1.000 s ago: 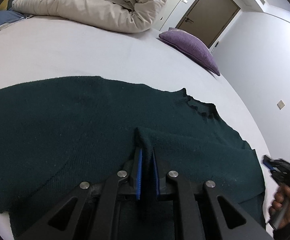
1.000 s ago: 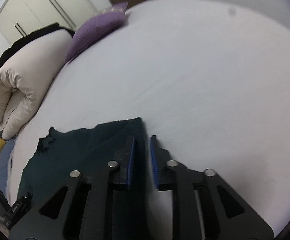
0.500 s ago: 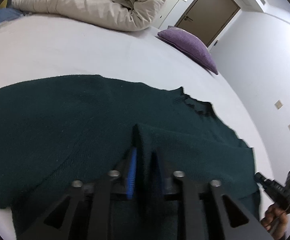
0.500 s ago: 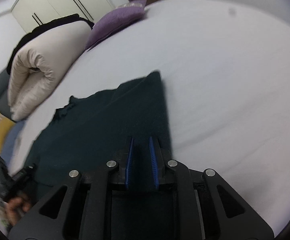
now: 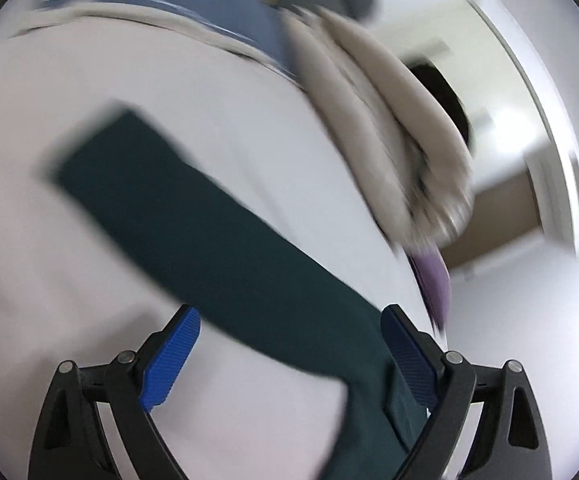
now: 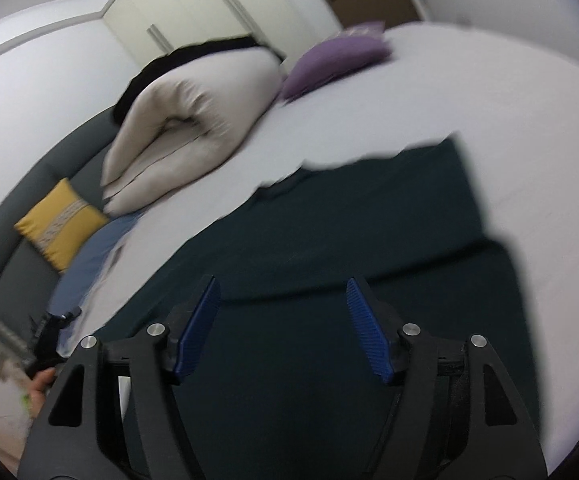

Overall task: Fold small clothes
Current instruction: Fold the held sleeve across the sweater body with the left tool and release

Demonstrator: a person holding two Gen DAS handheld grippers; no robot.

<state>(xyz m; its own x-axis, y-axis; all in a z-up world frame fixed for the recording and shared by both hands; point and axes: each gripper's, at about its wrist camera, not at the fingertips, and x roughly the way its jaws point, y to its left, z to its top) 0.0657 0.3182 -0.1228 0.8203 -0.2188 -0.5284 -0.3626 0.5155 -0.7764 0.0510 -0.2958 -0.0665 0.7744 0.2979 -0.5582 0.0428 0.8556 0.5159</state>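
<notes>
Long sleeve strip runs up-left from the left claw, the left hand being nearer to it; garment body lies under the right claw.

In the left wrist view the dark green knitted sweater stretches as a long band on the white bed sheet from the lower right, beside the right-hand pad, to the upper left; the left gripper is opening, cloth between its pads but unpressed. In the right wrist view the right gripper is opening too, above the folded body at lower centre.
</notes>
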